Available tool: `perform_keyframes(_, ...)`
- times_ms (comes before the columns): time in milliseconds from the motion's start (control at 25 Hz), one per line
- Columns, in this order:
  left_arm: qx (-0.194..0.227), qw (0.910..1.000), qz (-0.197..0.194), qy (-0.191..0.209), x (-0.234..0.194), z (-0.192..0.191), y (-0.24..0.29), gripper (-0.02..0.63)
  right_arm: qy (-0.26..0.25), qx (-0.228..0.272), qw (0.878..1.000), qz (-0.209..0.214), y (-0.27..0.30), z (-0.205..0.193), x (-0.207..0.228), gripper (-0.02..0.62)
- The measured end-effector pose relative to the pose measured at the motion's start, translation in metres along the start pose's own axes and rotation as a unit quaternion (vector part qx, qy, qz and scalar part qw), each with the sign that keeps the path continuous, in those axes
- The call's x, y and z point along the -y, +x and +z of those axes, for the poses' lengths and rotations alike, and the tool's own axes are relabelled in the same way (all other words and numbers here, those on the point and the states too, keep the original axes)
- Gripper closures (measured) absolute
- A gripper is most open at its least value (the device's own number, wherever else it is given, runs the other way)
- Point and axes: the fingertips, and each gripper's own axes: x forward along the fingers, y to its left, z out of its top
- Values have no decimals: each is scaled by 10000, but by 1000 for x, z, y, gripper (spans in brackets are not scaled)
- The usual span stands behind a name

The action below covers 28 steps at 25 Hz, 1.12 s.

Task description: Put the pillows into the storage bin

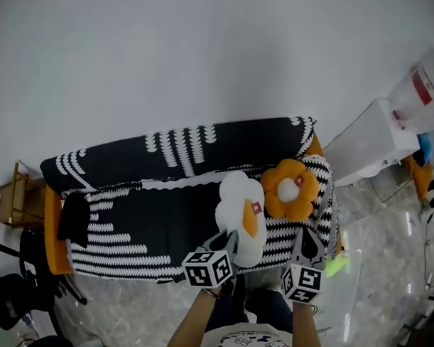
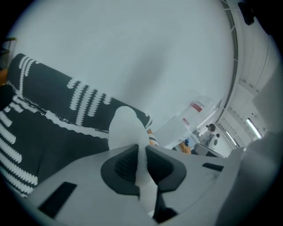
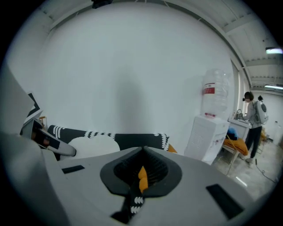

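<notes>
A white flower pillow [image 1: 236,200] with an orange middle hangs in front of the black-and-white covered sofa [image 1: 162,221]. My left gripper [image 1: 228,241] is shut on its lower edge, and in the left gripper view the white cloth [image 2: 126,130] is pinched between the pads of that left gripper [image 2: 140,154]. An orange flower pillow [image 1: 292,191] is at the sofa's right end. My right gripper [image 1: 307,238] sits just below it. In the right gripper view that right gripper [image 3: 142,171] is shut on a bit of orange cloth [image 3: 142,178], with a black-and-white strip caught along.
A clear plastic bin [image 1: 349,293] stands on the floor at the right, by a green thing [image 1: 336,266]. A white water dispenser [image 1: 376,139] is right of the sofa. A wooden rack [image 1: 15,197] and black chair [image 1: 15,304] are left. A person [image 3: 254,119] stands far right.
</notes>
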Motion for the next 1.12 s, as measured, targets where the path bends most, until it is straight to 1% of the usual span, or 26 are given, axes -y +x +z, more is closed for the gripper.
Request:
perform_keyframes(160,-245,9969,-542,519,79,-7,27,565,291,144,9980,-545,-23,2,66,584)
perform_keyframes(280,-444,9914,-894,841,134,-22,48,565,504,221,9935,-992,-48,-3,119,584)
perform_keyframes(360,-615,9862,-1124,1053,170,-36,62,565,680,264,9879,-1372,-72,-12,158,584)
perform_keyframes(480,-916,9755,-1444,1385,226,-68,78,565,964,258,9753,-1972,-118,-33,218,584)
perform_keyframes(600,-1143,9661,-1665,1610,278,-106,87,565,1186,219,9626,-2428,-166,-57,272,584)
perform_keyframes(720,-1379,9553,-1879,1819,326,-147,94,565,1395,187,9473,-2879,-219,-83,320,584)
perform_keyframes(920,-1758,9346,-2205,2168,392,-223,96,565,1737,166,9196,-3521,-306,-133,381,584)
perform_keyframes(1120,-2156,9138,-2373,2492,442,-297,97,565,2008,65,8951,-3979,-378,-181,422,584)
